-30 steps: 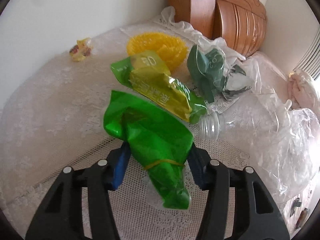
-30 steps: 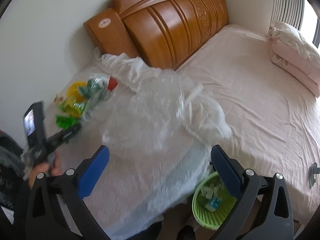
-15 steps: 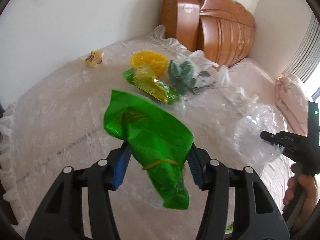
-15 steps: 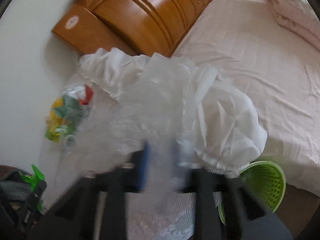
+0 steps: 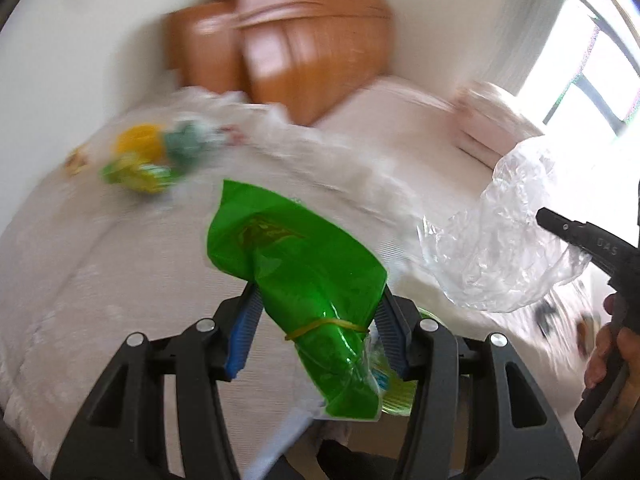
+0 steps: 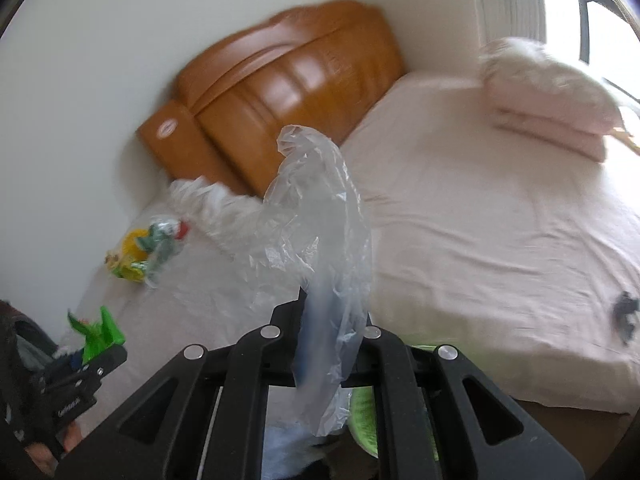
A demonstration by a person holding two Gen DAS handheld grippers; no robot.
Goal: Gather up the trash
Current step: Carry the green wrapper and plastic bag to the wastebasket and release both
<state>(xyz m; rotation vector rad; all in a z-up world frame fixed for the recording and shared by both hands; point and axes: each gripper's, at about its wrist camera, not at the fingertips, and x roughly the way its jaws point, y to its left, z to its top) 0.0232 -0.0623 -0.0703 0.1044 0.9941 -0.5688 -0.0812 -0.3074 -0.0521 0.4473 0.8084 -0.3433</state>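
**Both hand-held grippers loaded, held above the lace-covered counter**

The left hand-held gripper [image 5: 316, 316] is closed down on a crumpled bright green plastic wrapper [image 5: 296, 272] bound with a thin yellow rubber band [image 5: 328, 325]; the blue pads [image 5: 245, 330] press its sides, and the wrapper's loose end hangs below them. It hangs in the air above the white lace-covered counter [image 5: 120, 264].

The right hand-held gripper [image 6: 326, 320] has its fingers drawn nearly together on a clear crinkled plastic bag [image 6: 316, 232], which rises above the fingers and also droops below them. In the left wrist view the same bag [image 5: 504, 240] billows off to the right of the counter.

On the counter's far side, near the wall, lies a blurred cluster of remaining trash: a yellow plastic cup [image 5: 140, 140], a dull green crumpled wrapper [image 5: 186, 142] and a yellow-green snack packet [image 5: 136, 174].

Beyond the counter stand the orange-brown wooden headboard [image 6: 288, 80] and the bed with its pale pink sheet [image 6: 480, 208]. Below the counter's near edge a lime green mesh basket [image 6: 362, 416] shows in part, behind the right gripper's fingers.
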